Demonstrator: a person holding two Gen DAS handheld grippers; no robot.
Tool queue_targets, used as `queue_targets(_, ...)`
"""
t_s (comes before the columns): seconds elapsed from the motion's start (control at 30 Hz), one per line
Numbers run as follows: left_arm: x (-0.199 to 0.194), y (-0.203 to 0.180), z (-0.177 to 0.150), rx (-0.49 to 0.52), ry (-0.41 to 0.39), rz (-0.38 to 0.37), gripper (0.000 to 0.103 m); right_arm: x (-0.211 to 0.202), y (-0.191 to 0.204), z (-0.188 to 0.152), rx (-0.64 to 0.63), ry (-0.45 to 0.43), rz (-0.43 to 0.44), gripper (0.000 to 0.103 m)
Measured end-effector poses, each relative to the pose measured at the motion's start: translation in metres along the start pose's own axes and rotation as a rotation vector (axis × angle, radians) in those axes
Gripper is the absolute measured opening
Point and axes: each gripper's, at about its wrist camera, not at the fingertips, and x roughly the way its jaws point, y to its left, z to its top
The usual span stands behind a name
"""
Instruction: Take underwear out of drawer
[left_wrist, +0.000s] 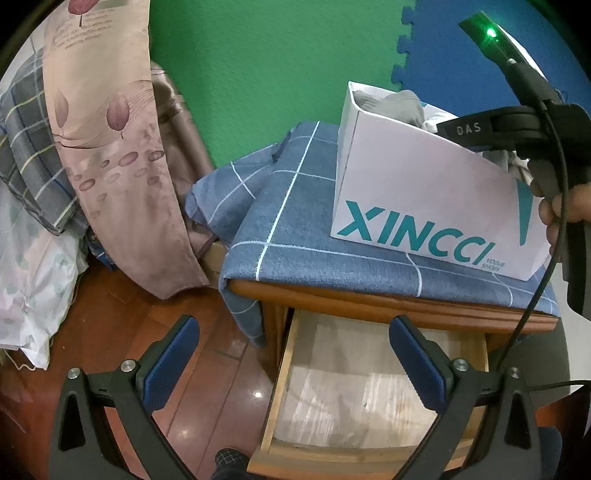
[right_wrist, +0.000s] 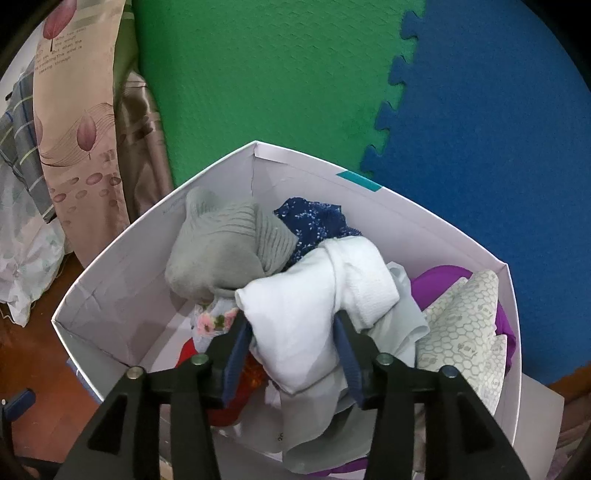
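Straddling white bundled underwear (right_wrist: 295, 317) in box (right_wrist: 122, 295); right gripper (right_wrist: 293, 332) half-open | left gripper (left_wrist: 291, 354) wide, empty

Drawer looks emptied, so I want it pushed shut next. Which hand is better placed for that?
Left. The left gripper hangs open right above the open drawer. The right gripper is up in the white box, with a white garment between its fingers.
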Motion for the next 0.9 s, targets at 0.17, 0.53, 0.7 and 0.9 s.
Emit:
queue_targets(0.17, 0.003, -0.001, -0.002, 0.006, 0.006, 0.005, 0.102, -0.004, 0.001, -0.001, 0.020, -0.008, -0.012, 0.054)
queue_targets(0.53, 0.003, -0.004, -0.004, 0.021, 0.009, 0.009, 0.102, -0.022, 0.004, -0.005, 0.026, -0.029, -0.009, 0.078)
queue_targets(0.7, 0.005, -0.005, -0.003, 0.028, 0.012, 0.017, 0.102, -0.037, 0.002, -0.008, 0.030, -0.051, 0.000, 0.078)
queue_targets(0.9, 0.006, -0.006, -0.004, 0.031, 0.017, 0.019, 0.102, -0.061, 0.001, -0.015, 0.045, -0.086, 0.022, 0.079)
